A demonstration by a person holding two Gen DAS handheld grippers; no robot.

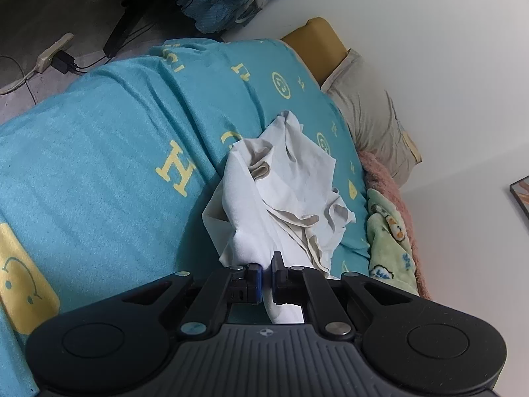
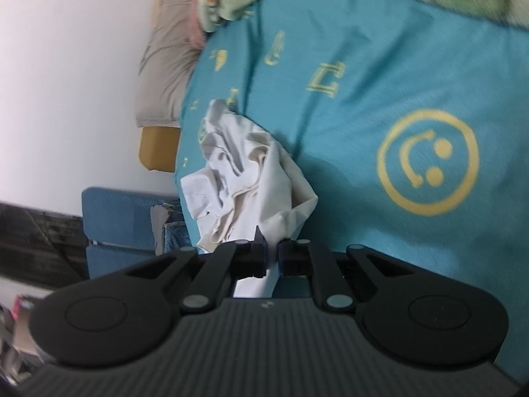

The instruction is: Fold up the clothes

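Observation:
A crumpled white garment (image 1: 284,185) lies on the teal bed cover (image 1: 99,152) and rises toward both grippers. My left gripper (image 1: 267,273) is shut on one edge of the garment, with cloth pinched between its fingers. In the right wrist view the same white garment (image 2: 244,172) hangs bunched over the teal cover (image 2: 380,66). My right gripper (image 2: 271,254) is shut on another edge of it, with white cloth passing between the fingers. Both held edges are lifted; the rest of the garment rests on the bed.
A beige pillow (image 1: 370,112) and a green and pink blanket (image 1: 390,231) lie at the bed's wall side. A power strip with cables (image 1: 54,53) lies on the floor. A blue seat (image 2: 122,218) stands beside the bed.

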